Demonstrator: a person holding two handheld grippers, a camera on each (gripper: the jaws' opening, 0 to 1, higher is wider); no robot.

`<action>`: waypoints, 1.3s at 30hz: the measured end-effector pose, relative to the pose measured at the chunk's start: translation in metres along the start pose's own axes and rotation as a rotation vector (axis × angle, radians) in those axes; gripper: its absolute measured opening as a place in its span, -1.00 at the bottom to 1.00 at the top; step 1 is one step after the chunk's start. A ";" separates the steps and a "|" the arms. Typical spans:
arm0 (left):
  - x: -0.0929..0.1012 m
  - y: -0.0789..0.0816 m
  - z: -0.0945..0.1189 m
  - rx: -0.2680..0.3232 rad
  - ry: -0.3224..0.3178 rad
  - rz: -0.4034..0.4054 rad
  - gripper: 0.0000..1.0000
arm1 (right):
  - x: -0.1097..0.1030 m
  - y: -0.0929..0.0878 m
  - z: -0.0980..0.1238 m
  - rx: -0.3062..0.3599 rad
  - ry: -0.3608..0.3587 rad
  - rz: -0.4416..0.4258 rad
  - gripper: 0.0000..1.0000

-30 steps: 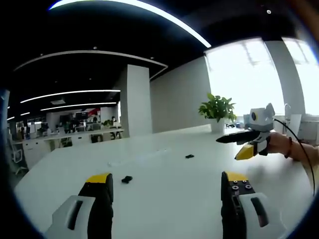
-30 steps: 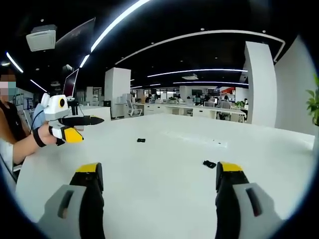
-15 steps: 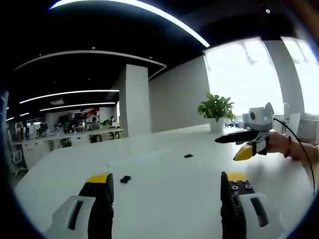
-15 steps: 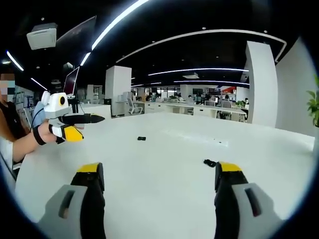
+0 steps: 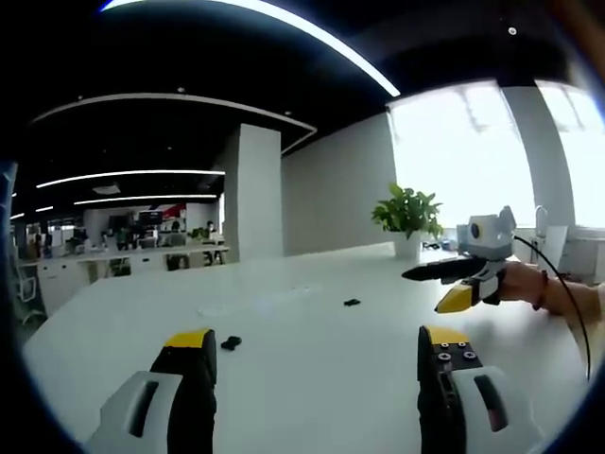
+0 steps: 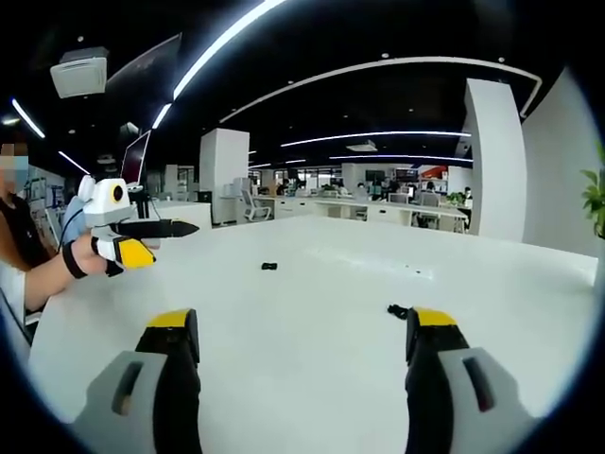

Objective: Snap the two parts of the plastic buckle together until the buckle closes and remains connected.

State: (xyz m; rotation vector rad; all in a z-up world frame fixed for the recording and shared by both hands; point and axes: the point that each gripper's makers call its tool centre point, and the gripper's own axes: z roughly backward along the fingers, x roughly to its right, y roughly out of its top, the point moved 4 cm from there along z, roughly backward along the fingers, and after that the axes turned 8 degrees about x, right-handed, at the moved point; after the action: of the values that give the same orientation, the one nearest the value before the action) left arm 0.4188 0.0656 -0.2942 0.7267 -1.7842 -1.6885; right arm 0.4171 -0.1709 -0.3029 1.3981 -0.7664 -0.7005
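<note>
Little has changed over the last second: both cameras have drifted slightly, so in the left gripper view the nearer buckle part (image 5: 230,343) sits a touch lower and further left in the picture than before, and the right gripper (image 5: 452,282), seen at the right of that view, has dipped a little, while the buckle parts themselves look unmoved on the white table (image 5: 312,359). Both grippers hover above the table with their jaws wide apart and nothing between them. The left gripper (image 5: 314,342) has one small black buckle part just beside its left jaw tip, and a second black piece (image 5: 352,303) lies further off, well apart from the first. From the right gripper view, the right gripper (image 6: 301,323) has a buckle part (image 6: 398,309) just beside its right jaw tip, with the other part (image 6: 269,266) further out toward the middle of the table; the left gripper (image 6: 151,240) shows at the left, held up in a hand (image 6: 87,257). My reading is that the task is at the reach stage, with neither part yet picked up. The next move calls for each gripper to lower onto its nearest part and close on it so the mating ends stay free and can face each other.
</note>
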 end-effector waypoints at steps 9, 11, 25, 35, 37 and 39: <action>0.002 0.007 0.001 0.026 -0.003 0.003 0.74 | 0.001 0.004 0.000 0.022 -0.001 -0.017 0.81; 0.003 0.008 0.000 0.030 -0.002 -0.005 0.75 | 0.003 0.005 0.000 0.026 -0.002 -0.018 0.81; -0.003 0.012 -0.002 0.029 -0.001 -0.022 0.79 | 0.004 0.009 -0.005 0.023 0.002 -0.006 0.80; -0.004 0.010 -0.008 0.009 -0.015 0.018 0.79 | 0.007 0.013 -0.008 0.027 -0.008 0.001 0.80; -0.005 0.011 -0.010 0.002 -0.014 0.009 0.79 | 0.007 0.014 -0.008 0.027 -0.008 -0.001 0.79; -0.006 0.010 -0.010 -0.005 -0.017 0.011 0.79 | 0.007 0.014 -0.009 0.026 -0.009 0.006 0.79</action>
State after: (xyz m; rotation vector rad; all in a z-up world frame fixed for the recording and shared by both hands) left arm 0.4298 0.0637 -0.2841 0.7010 -1.7917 -1.6962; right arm 0.4281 -0.1707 -0.2884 1.4162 -0.7888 -0.6945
